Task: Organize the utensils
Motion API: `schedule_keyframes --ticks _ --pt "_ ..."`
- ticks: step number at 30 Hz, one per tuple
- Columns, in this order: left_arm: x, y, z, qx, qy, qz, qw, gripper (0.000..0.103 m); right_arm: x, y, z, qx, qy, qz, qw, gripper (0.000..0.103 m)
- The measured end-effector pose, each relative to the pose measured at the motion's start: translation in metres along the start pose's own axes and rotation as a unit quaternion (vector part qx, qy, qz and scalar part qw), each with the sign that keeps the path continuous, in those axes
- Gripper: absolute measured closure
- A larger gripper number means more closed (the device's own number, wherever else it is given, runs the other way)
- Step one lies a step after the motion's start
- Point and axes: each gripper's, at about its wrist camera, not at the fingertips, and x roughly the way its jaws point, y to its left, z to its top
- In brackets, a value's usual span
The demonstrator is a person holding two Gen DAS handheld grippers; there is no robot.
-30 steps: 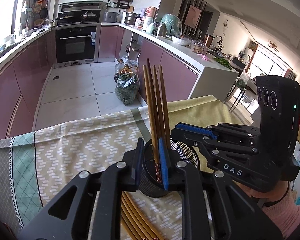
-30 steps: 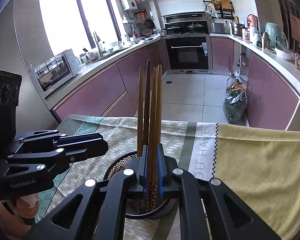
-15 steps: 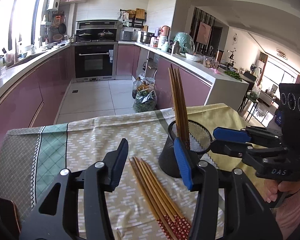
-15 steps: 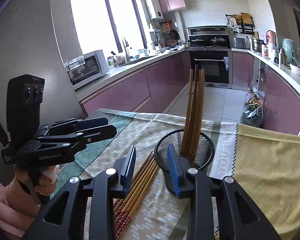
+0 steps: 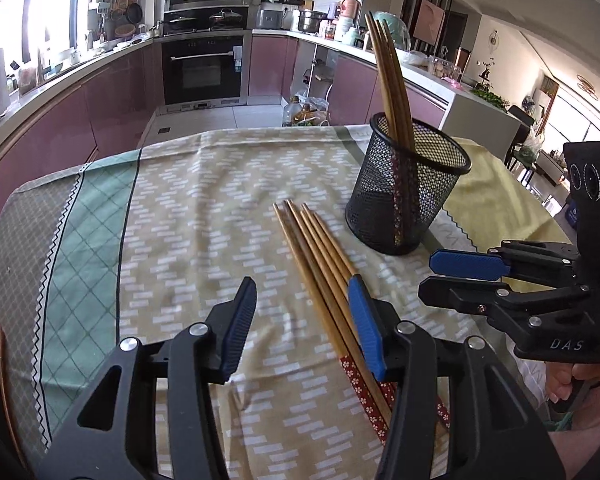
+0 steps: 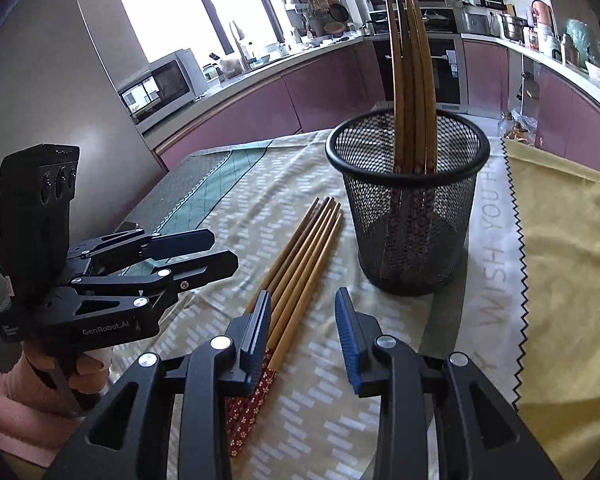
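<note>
A black mesh cup [image 5: 404, 208] [image 6: 412, 232] stands on the patterned tablecloth [image 5: 180, 220] with several wooden chopsticks [image 5: 392, 76] [image 6: 410, 60] upright in it. Several more loose chopsticks [image 5: 320, 256] [image 6: 300, 264] lie side by side on the cloth to the left of the cup, red patterned ends toward me. My left gripper [image 5: 300, 292] [image 6: 224, 249] is open just above them, its right finger over the bundle. My right gripper [image 6: 302, 300] [image 5: 426, 276] is open too, its left finger over the same bundle. Neither holds anything.
A yellow cloth [image 6: 560, 240] covers the table to the right of the cup. The table's far edge [image 5: 240, 130] drops to the kitchen floor, with purple cabinets [image 5: 112, 96] beyond. A person's hand in a pink sleeve [image 6: 4, 392] holds the left gripper.
Both grippers were shut on chopsticks standing in the cup; they opened, left those in the cup, then drew back and sank toward the loose chopsticks on the cloth.
</note>
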Motion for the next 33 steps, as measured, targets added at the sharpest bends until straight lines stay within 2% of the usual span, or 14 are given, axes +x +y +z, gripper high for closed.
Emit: schedule_keyframes --ticks 5,14,33 --pt "0.014 0.0 -0.007 -0.003 0.024 0.005 0.9997 0.056 0.007 0.001 -0.006 0.003 0.012 -0.009 1.0 0.072" --pt "0.027 -0.005 -0.009 0.0 0.042 0.01 0.999 0.056 0.014 0.003 -0.01 0.002 0.018 -0.014 1.0 0.072" --pt "0.035 -0.003 -0.008 -0.007 0.052 0.017 0.9985 0.062 0.03 0.017 -0.005 -0.017 0.027 -0.034 0.999 0.072"
